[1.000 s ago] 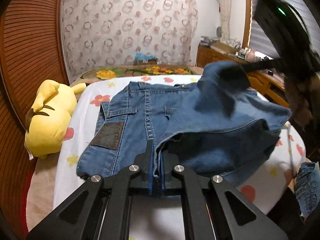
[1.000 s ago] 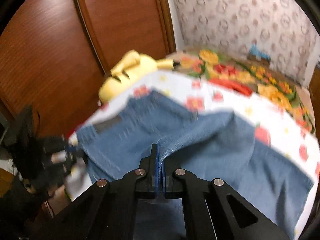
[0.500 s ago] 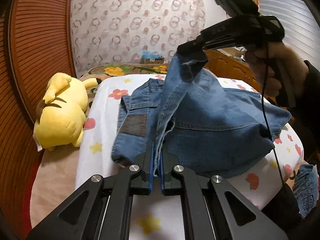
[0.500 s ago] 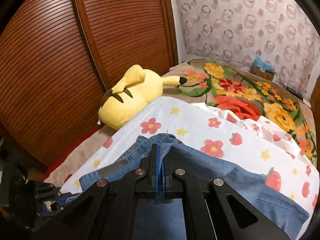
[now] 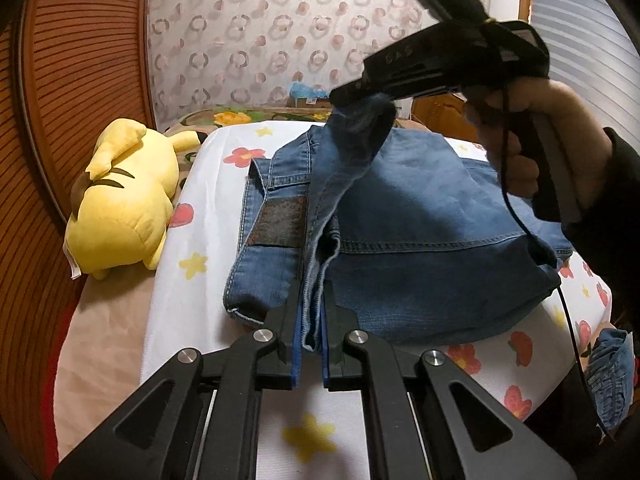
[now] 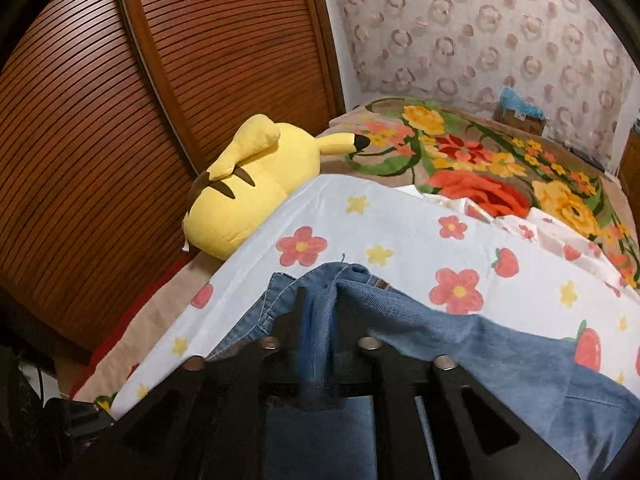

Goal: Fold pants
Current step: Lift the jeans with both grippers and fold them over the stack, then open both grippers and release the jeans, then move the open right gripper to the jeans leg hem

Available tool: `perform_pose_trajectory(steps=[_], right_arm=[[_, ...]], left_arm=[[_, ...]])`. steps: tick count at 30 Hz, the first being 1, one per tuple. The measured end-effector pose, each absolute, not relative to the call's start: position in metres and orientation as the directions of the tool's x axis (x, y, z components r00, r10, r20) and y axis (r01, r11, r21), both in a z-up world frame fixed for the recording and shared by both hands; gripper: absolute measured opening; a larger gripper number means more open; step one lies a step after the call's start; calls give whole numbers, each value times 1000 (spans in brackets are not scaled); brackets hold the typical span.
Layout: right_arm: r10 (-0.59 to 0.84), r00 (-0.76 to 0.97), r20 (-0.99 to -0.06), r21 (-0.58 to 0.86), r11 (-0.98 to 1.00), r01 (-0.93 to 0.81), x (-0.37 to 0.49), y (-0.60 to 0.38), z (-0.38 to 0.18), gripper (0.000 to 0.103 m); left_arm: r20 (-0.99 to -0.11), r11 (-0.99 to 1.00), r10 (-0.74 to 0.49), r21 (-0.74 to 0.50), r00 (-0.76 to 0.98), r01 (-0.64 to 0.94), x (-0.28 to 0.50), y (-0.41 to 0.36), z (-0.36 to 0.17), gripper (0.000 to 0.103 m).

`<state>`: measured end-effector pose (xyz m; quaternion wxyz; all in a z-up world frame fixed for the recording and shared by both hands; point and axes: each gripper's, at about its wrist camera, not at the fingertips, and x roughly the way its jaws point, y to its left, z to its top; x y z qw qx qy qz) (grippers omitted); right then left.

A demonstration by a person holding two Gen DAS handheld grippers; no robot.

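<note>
The bed [image 5: 224,148], under a flowered sheet, carries the whole job. The pants [image 5: 420,240] lie across the middle of the sheet, the leg section doubled over the seat so the dark waist patch [image 5: 276,222] shows at the left edge. A yellow plush [image 5: 120,200] lies beside the sheet against the slatted door [image 6: 120,120], well apart from the denim.

The left gripper [image 5: 310,320] is clamped on the near hem edge. Judged purpose: it keeps this corner low at the sheet while the far corner is carried over, so the fold line stays straight.

The right gripper [image 6: 318,312], seen from the left wrist raised above the waistband in a hand [image 5: 532,152], has a bunched denim edge between its jaws. The jaws are opening; the cloth hangs between them, apparently being let go over the waist end.

Hard to make out:
- The right fingertips are motion-blurred in their own view; whether the pads press the cloth cannot be confirmed.
- The right side of the pants runs under the hand and a cable [image 5: 520,220].
- More blue denim [image 5: 612,372] at the lower right is cut off; whether it belongs to these pants cannot be told.
</note>
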<state>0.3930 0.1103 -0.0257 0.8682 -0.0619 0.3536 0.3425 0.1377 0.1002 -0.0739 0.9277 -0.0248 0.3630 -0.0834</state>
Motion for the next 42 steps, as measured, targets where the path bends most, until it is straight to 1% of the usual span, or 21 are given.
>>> perform_pose_trajectory(steps=[1, 2, 7, 11, 13, 15, 16, 17, 18, 21, 23, 25, 32, 35, 38, 42], right_arm=[[546, 528, -650, 128, 765, -632, 391, 107, -23, 33], [544, 543, -640, 125, 771, -624, 389, 101, -18, 34], [561, 585, -585, 138, 780, -610, 376, 68, 1, 34], [540, 631, -558, 89, 794, -601, 353, 26, 9, 34], [530, 647, -548, 71, 800, -595, 340, 0, 11, 34], [518, 669, -533, 51, 809, -586, 324, -29, 13, 34], [509, 680, -527, 38, 814, -580, 316, -41, 13, 34], [501, 691, -522, 29, 819, -573, 307, -56, 13, 34], [496, 696, -519, 28, 824, -566, 299, -70, 13, 34], [478, 718, -506, 21, 839, -544, 271, -106, 17, 34], [465, 732, -498, 20, 850, -526, 256, -131, 19, 34], [444, 750, -489, 18, 865, -501, 243, -151, 22, 34], [386, 798, -462, 6, 901, -433, 188, -198, 30, 35], [349, 806, -479, -7, 916, -400, 174, -208, 22, 42], [292, 819, -495, -27, 936, -350, 164, -217, 9, 44], [256, 801, -541, 10, 955, -298, 159, -230, -18, 44]], left_arm=[[-669, 985, -174, -111, 722, 134, 138, 101, -74, 7], [-669, 985, -173, -112, 723, 133, 138, 101, -74, 7], [-673, 986, -163, -100, 721, 130, 138, 101, -75, 7], [-671, 990, -142, -82, 728, 117, 135, 101, -71, 16], [-665, 991, -134, -78, 735, 110, 132, 102, -68, 24], [-665, 992, -129, -72, 735, 108, 131, 103, -67, 24], [-664, 992, -127, -69, 737, 109, 130, 102, -65, 29], [-663, 992, -126, -66, 738, 109, 128, 101, -64, 39], [-660, 992, -126, -64, 741, 112, 127, 100, -62, 44], [-644, 992, -119, -47, 756, 116, 123, 96, -54, 55], [-629, 992, -125, -51, 767, 119, 121, 93, -47, 73], [-606, 989, -142, -62, 783, 131, 121, 88, -39, 80], [-562, 983, -182, -78, 807, 167, 129, 51, -23, 82], [-575, 979, -198, -78, 794, 188, 137, 28, -28, 82], [-589, 972, -225, -84, 776, 217, 144, 6, -36, 82], [-611, 966, -240, -77, 755, 245, 153, -15, -46, 82]])
